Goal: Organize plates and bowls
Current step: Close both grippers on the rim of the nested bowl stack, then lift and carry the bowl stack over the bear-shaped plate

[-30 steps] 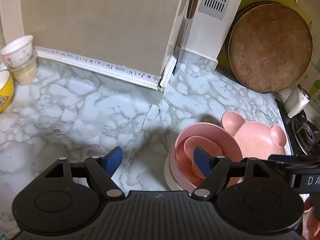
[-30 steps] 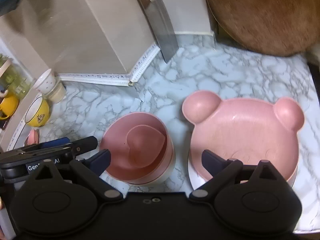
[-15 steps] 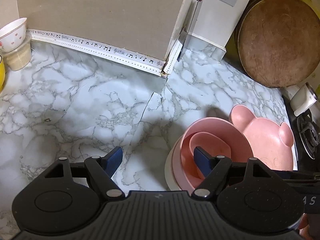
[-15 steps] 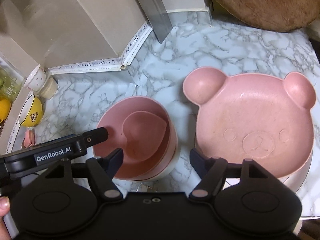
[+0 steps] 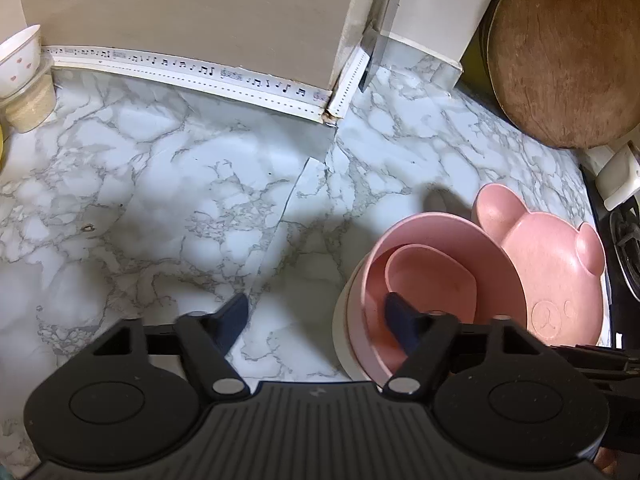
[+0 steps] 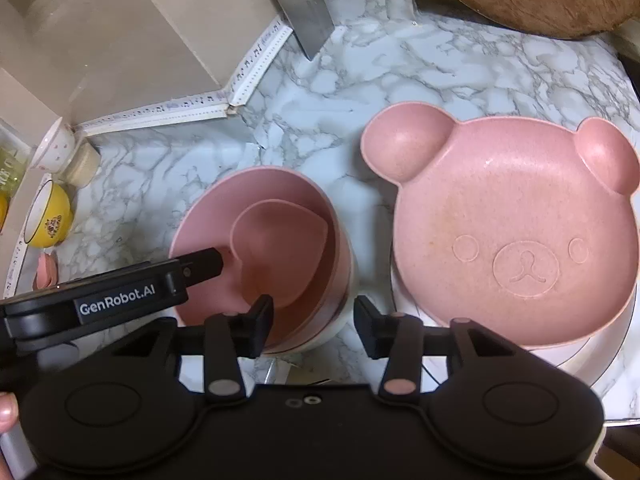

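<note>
Both grippers are closing over the stacked pink bowls (image 6: 264, 256) on the marble counter (image 5: 160, 184): right gripper (image 6: 314, 326) straddling the near wall, left gripper (image 5: 316, 318) straddling the left rim, neither pinching yet. Pads should meet the rim squarely, I think, so the heart-shaped bowl (image 6: 280, 248) inside is not tipping toward the bear plate (image 6: 516, 236).

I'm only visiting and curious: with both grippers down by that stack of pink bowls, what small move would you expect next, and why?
Probably the right gripper finishes closing on the near wall of the stacked pink bowls. Its jaws are closing and already straddle that rim, one finger inside and one outside, not yet pinching. The left gripper, also closing, has a finger inside the same stack. The bear-shaped pink plate lies beside it, untouched.
</note>
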### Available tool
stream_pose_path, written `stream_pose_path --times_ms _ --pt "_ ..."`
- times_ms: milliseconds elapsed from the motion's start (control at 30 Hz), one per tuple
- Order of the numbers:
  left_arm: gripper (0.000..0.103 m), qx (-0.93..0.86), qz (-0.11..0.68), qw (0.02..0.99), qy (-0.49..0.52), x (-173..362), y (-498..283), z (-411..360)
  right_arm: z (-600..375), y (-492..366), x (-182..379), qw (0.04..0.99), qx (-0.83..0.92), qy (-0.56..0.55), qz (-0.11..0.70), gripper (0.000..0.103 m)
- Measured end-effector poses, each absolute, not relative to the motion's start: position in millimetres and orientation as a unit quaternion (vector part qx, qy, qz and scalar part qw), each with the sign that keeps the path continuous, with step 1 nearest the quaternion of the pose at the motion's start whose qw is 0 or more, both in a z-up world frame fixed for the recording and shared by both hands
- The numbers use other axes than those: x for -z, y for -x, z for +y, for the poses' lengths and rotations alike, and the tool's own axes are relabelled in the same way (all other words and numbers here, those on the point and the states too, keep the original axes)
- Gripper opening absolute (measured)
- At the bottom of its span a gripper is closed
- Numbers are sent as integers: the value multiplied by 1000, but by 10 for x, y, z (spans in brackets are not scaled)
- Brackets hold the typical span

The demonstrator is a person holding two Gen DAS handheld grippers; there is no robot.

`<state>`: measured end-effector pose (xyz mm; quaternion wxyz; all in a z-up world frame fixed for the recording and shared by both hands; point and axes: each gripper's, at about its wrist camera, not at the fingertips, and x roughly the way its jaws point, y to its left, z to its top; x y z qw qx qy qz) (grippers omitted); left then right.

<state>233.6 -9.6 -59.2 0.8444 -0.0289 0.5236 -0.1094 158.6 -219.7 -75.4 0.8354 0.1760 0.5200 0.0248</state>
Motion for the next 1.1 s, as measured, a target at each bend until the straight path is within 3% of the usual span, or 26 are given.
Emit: stream_pose_path --times_ms 100,200,467,1100 --pt "58 112 531 839 33 622 -2364 -118 -2209 -1603 771 834 -25 -180 521 41" --pt "39 112 539 834 39 652 -2398 -125 -2199 -1619 760 837 -24 -174 518 38" --pt "17 135 555 819 57 711 -2417 -166 -2186 -1650 755 837 -30 -167 520 34" --pt "17 115 542 832 33 487 -2239 -220 -2202 -1542 593 849 -40 -147 505 25"
